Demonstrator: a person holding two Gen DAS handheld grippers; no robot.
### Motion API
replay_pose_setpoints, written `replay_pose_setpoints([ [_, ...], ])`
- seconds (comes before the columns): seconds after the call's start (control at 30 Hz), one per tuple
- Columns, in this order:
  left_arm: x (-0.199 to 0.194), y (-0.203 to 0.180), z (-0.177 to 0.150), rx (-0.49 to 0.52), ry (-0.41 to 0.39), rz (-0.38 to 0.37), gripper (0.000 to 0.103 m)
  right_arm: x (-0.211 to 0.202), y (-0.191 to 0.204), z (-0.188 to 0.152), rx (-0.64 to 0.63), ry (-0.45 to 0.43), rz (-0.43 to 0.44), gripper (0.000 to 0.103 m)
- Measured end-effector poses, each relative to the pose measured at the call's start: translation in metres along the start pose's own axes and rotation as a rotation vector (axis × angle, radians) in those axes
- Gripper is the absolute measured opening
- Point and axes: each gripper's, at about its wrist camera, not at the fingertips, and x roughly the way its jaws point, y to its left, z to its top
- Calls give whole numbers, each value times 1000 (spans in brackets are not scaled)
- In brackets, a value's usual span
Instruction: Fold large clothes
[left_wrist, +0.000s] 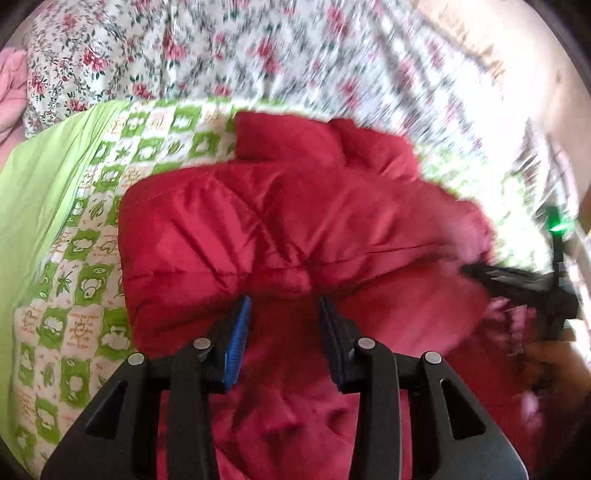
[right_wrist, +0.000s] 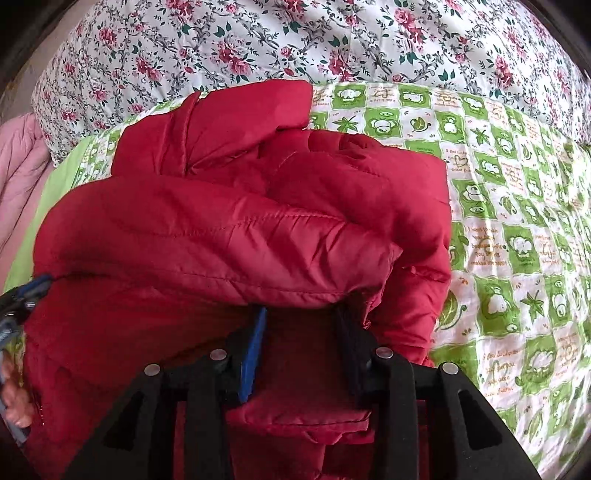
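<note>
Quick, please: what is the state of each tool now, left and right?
Left tool: open, fingers apart over the red jacket, gripping nothing.
Right tool: open, tips hidden under a jacket fold.

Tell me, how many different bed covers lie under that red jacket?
2. The green checked sheet lies directly beneath the red jacket; the rose-patterned quilt is bunched behind it. Others may be hidden.

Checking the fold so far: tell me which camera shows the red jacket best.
The right wrist view: the red jacket is sharp there, its stitching and folded bulk clear on the green checked sheet. The left wrist view shows it too, but motion-blurred toward the right.
</note>
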Motion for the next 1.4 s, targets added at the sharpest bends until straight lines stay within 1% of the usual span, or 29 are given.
replay_pose_setpoints([
  [0.07, -9, -3, -2, 12, -6, -30, 35, 2, -4, 0, 17, -5, 21, 38],
  [0.1, -6, -5, -2, 28, 16, -23, 35, 3, -6, -1, 22, -7, 26, 38],
  [0.17, 11, -6, -4, 53, 92, 8, 35, 2, -4, 0, 18, -7, 23, 38],
  [0.23, 26, -1, -7, 45, 131, 2, 35, 2, -2, 0, 19, -6, 23, 38],
  [0.37, 35, 7, -7, 5, 145, -21, 35, 4, -3, 3, 24, -3, 32, 38],
  [0.4, 35, 7, -7, 4, 148, -19, 35, 2, -3, 4, 28, 0, 28, 37],
  [0.43, 35, 6, -7, 13, 150, -10, 35, -5, 2, 5, 18, -5, 0, 37],
  [0.47, 35, 4, -8, 19, 149, -2, 35, -15, 8, 6, 5, -24, -23, 40],
  [0.5, 35, 3, -9, 23, 149, 3, 35, -24, 14, 6, -7, -51, -25, 43],
  [0.53, 36, 3, -8, 24, 149, 7, 35, -37, 23, 6, -28, -94, -11, 43],
  [0.57, 36, 2, -8, 24, 150, 11, 35, -44, 30, 6, -45, -117, -3, 40],
  [0.6, 36, 3, -8, 25, 151, 14, 35, -47, 35, 6, -64, -125, -5, 41],
  [0.63, 36, 2, -8, 27, 152, 17, 35, -44, 40, 5, -91, -114, -14, 42],
  [0.67, 36, 2, -8, 29, 151, 18, 35, -33, 41, 4, -108, -78, -36, 43],
  [0.7, 36, 2, -8, 33, 152, 17, 35, -21, 39, 3, -106, -39, -51, 46],
  [0.73, 35, 2, -8, 37, 153, 16, 35, -7, 29, -1, -84, -3, -35, 46],
  [0.8, 34, 3, -8, 38, 155, 13, 35, 0, 17, -3, -49, -5, 3, 47],
  [0.9, 28, 4, -9, 29, 151, 12, 35, 0, 19, -2, -64, 3, -12, 46],
  [1.07, 25, 3, -9, 12, 162, 37, 35, 1, 18, -1, -49, 11, -7, 47],
  [1.13, 17, 1, -8, 8, 161, 43, 35, -7, 18, 1, -31, -1, 9, 47],
  [1.17, 7, 0, -8, 9, 149, 40, 35, -12, 17, 1, -27, -2, 15, 47],
  [1.2, 0, -1, -10, 9, 138, 37, 35, -20, 14, 1, -21, -7, 17, 50],
  [1.3, -25, 1, -18, -1, 124, 25, 36, -49, 7, -3, 1, -42, 35, 50],
  [1.4, -49, 6, -31, -7, 114, 29, 36, -75, 5, -13, 0, -57, 60, 50],
])
